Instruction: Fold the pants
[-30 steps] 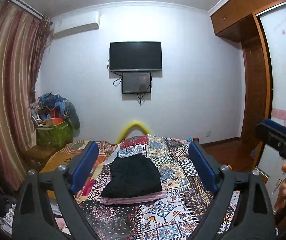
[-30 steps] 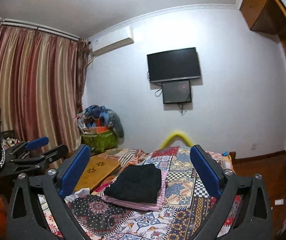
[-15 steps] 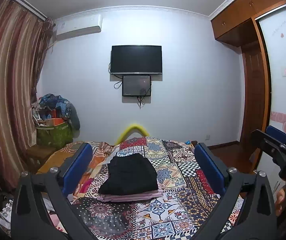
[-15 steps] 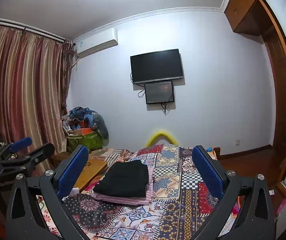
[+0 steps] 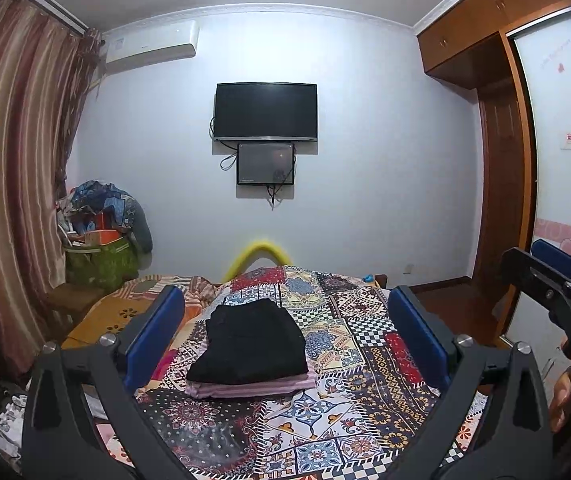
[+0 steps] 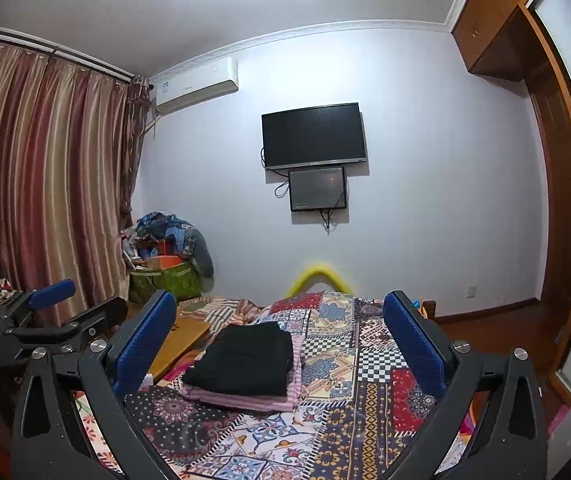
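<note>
Both tongs now hang level and drawn back from the bed, and they look across the room instead of down at the cloth. Over the last second the left view has risen a little, and the right view has swung so that the television sits more to the middle. The folded stack has not stirred in that time. I judge from this that the folding is done and the person is backing away.

The left tongs [image 5: 285, 340] stand wide open and hold nothing. The right tongs [image 6: 281, 344] are likewise spread and empty. The black pants [image 5: 251, 346] lie folded into a neat block straight ahead of the left tongs, between the two blue pads. They rest on top of a folded pink striped garment [image 5: 253, 388], on the patchwork bedspread [image 5: 365, 360]. Neither pair of tongs touches them.

The left view catches the right tongs at its right edge. It also shows a sliding wardrobe door with heart stickers [image 5: 565, 160]. The right view shows the left tongs [image 6: 51, 308] at its left edge. It also takes in far more of the striped curtains [image 6: 45, 180].
</note>
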{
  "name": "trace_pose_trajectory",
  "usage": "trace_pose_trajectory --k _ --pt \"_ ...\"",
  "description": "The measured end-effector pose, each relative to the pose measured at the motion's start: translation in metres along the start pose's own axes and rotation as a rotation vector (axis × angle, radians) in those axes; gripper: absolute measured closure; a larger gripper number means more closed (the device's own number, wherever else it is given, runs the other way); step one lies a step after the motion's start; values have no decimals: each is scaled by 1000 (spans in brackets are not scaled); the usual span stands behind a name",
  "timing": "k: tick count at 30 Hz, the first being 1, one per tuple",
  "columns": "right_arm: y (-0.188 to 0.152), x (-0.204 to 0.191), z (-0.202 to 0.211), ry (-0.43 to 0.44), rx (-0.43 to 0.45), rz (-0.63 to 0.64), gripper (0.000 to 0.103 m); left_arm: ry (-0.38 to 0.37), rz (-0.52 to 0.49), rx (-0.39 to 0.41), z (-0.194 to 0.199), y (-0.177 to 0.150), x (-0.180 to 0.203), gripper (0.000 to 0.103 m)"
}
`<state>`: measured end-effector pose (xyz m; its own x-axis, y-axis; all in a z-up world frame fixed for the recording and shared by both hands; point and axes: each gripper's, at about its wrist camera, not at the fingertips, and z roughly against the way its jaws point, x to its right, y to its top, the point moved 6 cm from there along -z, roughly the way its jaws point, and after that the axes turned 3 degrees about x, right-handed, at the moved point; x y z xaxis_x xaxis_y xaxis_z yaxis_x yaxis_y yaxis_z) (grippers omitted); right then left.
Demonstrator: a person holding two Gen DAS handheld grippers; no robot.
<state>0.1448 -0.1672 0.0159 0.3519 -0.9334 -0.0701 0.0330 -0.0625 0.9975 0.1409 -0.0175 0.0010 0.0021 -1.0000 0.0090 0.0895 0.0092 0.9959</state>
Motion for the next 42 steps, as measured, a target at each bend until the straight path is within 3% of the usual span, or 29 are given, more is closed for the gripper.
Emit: trace_pose_trajectory --k 42 --pt "4 2 5 -11 6 17 0 -23 20 -24 -6 -4 1 0"
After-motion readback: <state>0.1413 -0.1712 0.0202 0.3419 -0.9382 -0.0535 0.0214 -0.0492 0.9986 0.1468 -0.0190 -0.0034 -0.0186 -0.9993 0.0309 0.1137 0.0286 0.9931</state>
